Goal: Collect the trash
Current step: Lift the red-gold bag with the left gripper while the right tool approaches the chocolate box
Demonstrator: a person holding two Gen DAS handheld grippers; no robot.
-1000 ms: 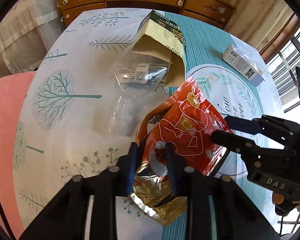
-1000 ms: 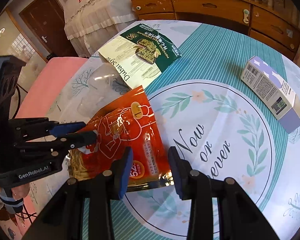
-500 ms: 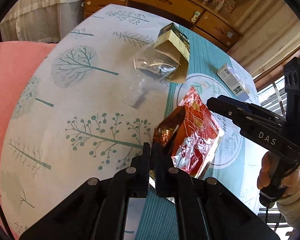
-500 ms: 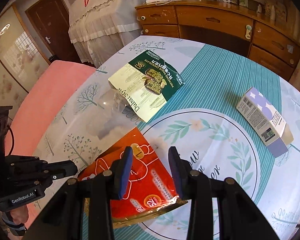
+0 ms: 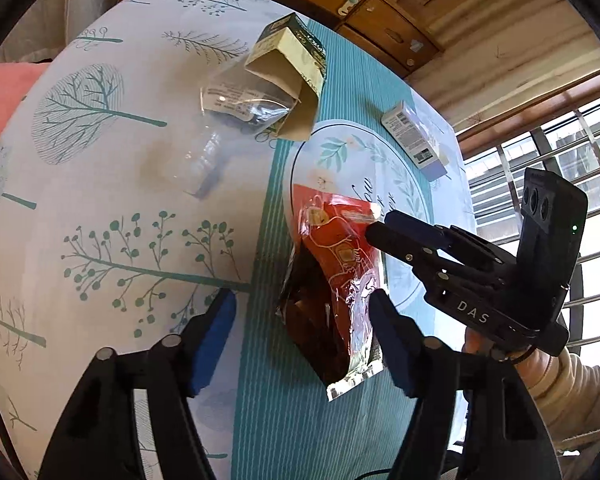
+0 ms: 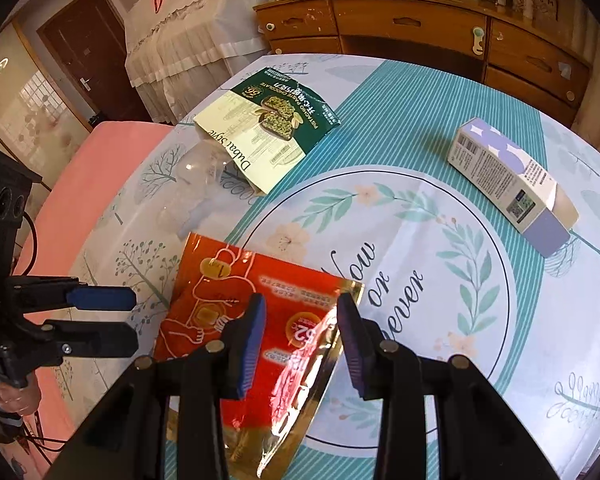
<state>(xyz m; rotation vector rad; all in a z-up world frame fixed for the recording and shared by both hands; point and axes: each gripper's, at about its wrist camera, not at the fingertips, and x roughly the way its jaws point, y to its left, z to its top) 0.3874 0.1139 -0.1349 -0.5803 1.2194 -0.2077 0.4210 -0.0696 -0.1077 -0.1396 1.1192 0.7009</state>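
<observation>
A red and gold snack pouch [image 5: 340, 264] sits crumpled on the tablecloth, its near end curled up. My left gripper [image 5: 300, 328] is opening. Its jaws stand wide on either side of the pouch's near end, and the pads do not press it. My right gripper [image 6: 302, 340] hovers over the pouch [image 6: 220, 292], half open, with the foil running under and between its fingers. In the left wrist view the right gripper [image 5: 376, 228] has its tips at the pouch's far edge. The left gripper [image 6: 134, 320] shows at the left of the right wrist view.
A torn green chocolate box [image 6: 268, 120] and a clear plastic bag [image 6: 196, 184] lie further back on the round table [image 5: 100, 220]. A white and purple carton [image 6: 508, 184] lies to the right. A pink seat [image 6: 100, 160] and a wooden dresser [image 6: 420, 28] border the table.
The left gripper pinched the pouch's edge shut half a second ago and has since spread wide, letting it go. The right gripper has come over the pouch's other end.
</observation>
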